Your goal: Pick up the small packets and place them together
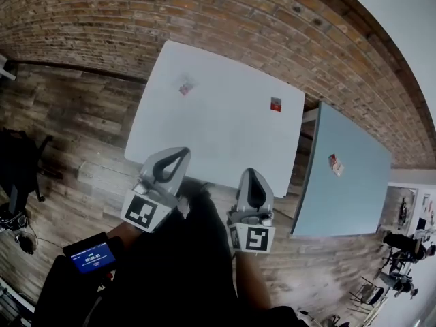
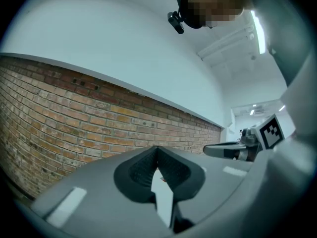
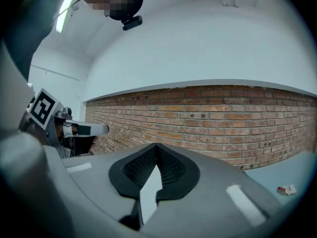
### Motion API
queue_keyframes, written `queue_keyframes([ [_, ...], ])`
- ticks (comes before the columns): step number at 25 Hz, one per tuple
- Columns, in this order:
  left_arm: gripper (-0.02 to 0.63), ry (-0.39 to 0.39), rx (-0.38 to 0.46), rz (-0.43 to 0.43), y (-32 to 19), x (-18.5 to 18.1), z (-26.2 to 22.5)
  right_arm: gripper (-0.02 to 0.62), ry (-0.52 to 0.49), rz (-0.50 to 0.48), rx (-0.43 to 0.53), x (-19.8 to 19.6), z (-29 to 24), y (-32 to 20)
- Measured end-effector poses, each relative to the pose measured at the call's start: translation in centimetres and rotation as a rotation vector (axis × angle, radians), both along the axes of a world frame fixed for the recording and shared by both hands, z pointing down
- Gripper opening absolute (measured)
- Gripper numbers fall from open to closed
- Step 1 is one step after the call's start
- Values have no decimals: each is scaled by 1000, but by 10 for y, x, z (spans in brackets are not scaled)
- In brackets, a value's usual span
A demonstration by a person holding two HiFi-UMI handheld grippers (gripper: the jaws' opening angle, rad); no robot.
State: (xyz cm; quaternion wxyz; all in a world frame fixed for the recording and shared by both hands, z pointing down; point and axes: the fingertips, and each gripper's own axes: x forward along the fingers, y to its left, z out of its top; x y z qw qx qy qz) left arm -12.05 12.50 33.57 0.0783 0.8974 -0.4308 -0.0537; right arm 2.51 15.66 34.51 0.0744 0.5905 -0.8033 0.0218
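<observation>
Three small packets show in the head view. One pale red packet (image 1: 186, 87) lies at the far left of the white table (image 1: 204, 135). A red packet (image 1: 275, 104) lies near that table's far right corner. A third packet (image 1: 335, 164) rests on the blue-grey table (image 1: 354, 196) to the right. My left gripper (image 1: 178, 152) and right gripper (image 1: 251, 174) hover at the white table's near edge, both shut and empty. In the left gripper view a sliver of a red packet (image 2: 163, 181) shows past the left gripper (image 2: 157, 150). The right gripper view has the right gripper (image 3: 157, 148) shut and the third packet (image 3: 286, 189) at far right.
A brick wall (image 1: 204, 12) runs behind both tables. Wooden floor (image 1: 61, 121) lies to the left, with a dark chair (image 1: 17, 169) at the left edge. Cluttered equipment (image 1: 402, 251) stands at the far right. A phone screen (image 1: 90, 256) sits by my left arm.
</observation>
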Motion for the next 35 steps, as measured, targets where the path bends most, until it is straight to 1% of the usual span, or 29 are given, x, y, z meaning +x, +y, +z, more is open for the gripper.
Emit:
queue_keyframes([
  [3,0,3,-6,-3,-5,6,1,3,-14,-10,-13,7,4,-5],
  [7,0,-13,-31,-34,-13,13,11,3,-24,-27,-16,18,9,-20],
  [10,0,-23,-24,-54,-26,22,12,3,-19,-45,-1,28,6,-37],
  [13,0,-36,-17,-64,-43,40,10,3,-2,-70,25,40,-1,-56],
  [19,0,-50,13,-102,-82,85,-4,3,-33,-115,43,74,-13,-91],
  [23,0,-72,2,-106,-102,114,-5,3,-28,-140,13,103,-9,-108],
  [27,0,-81,10,-112,-107,130,-1,3,-41,-136,-1,125,2,-119],
  [30,0,-108,-33,-116,-111,134,14,3,-26,-140,-12,135,7,-128],
  [32,0,-122,-46,-111,-115,135,19,3,-17,-127,-22,142,12,-136],
  [35,0,-98,-30,-105,-124,139,13,3,-29,-82,-38,153,18,-149],
])
